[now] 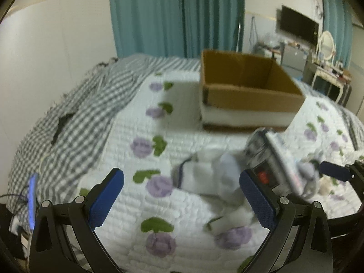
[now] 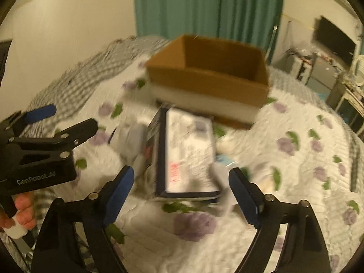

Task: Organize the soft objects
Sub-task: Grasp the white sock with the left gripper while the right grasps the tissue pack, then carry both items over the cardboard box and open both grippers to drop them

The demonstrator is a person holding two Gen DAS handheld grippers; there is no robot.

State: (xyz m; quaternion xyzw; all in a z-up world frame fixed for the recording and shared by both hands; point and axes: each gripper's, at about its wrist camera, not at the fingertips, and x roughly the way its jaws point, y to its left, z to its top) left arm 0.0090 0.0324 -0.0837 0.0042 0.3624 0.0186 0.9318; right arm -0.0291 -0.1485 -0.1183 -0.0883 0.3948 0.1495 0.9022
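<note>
Flat package (image 2: 188, 154) blocks the way to the open cardboard box (image 2: 211, 77).

Quilt (image 1: 193, 216): white stitched cloth, ribbed and matt, purple flower print.
Blanket (image 1: 75, 118): soft grey-and-white checked cloth.
Box (image 1: 245, 95): plain brown cardboard, matt, with a white band low on its wall.
Packet (image 2: 188, 152): looks like glossy printed wrap, blurred.
Left gripper (image 1: 179, 201): black matt plastic, blue textured pads on the jaws.
Curtain (image 1: 175, 16): teal cloth in folds.
</note>
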